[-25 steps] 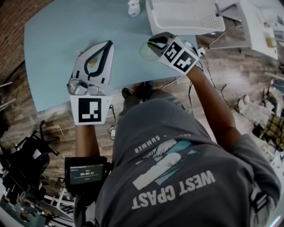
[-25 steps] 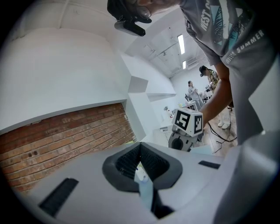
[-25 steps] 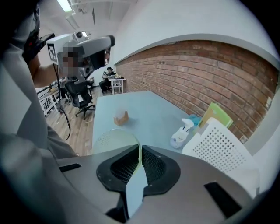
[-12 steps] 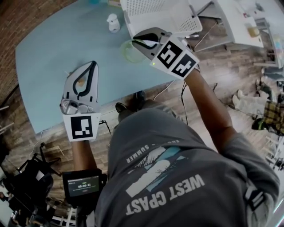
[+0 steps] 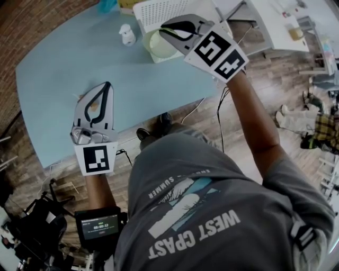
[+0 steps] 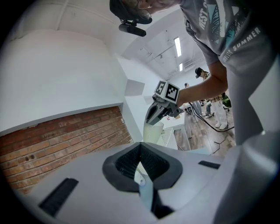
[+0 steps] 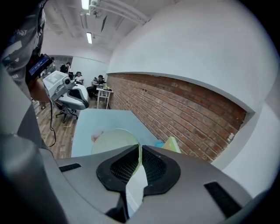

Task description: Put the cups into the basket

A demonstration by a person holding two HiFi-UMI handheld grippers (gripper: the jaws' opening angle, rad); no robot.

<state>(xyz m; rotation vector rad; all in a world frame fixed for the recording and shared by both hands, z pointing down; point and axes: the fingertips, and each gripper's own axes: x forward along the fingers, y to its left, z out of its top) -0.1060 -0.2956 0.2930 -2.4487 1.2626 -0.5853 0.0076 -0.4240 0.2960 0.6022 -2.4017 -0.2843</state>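
Note:
My right gripper (image 5: 163, 28) is shut on the rim of a pale green translucent cup (image 5: 158, 46), which hangs above the blue table (image 5: 58, 63) right by the near edge of the white perforated basket (image 5: 159, 8). In the right gripper view the thin cup wall (image 7: 111, 139) runs between the black pads (image 7: 153, 164). My left gripper (image 5: 106, 86) hovers over the table's near left part with its tips together and nothing in them. The left gripper view looks upward and shows the right gripper (image 6: 154, 117) with the cup (image 6: 153, 133) below it.
A small white figure-like object (image 5: 126, 34) stands on the table left of the basket. A blue item (image 5: 106, 5) and a yellow-green one (image 7: 173, 144) lie at the far edge by the brick wall. A small orange spot (image 5: 94, 106) shows under the left gripper. White desks (image 5: 275, 21) stand to the right.
The right gripper has carried the cup from near the table's front edge across to the basket's edge. The left gripper has stayed over the same part of the table.

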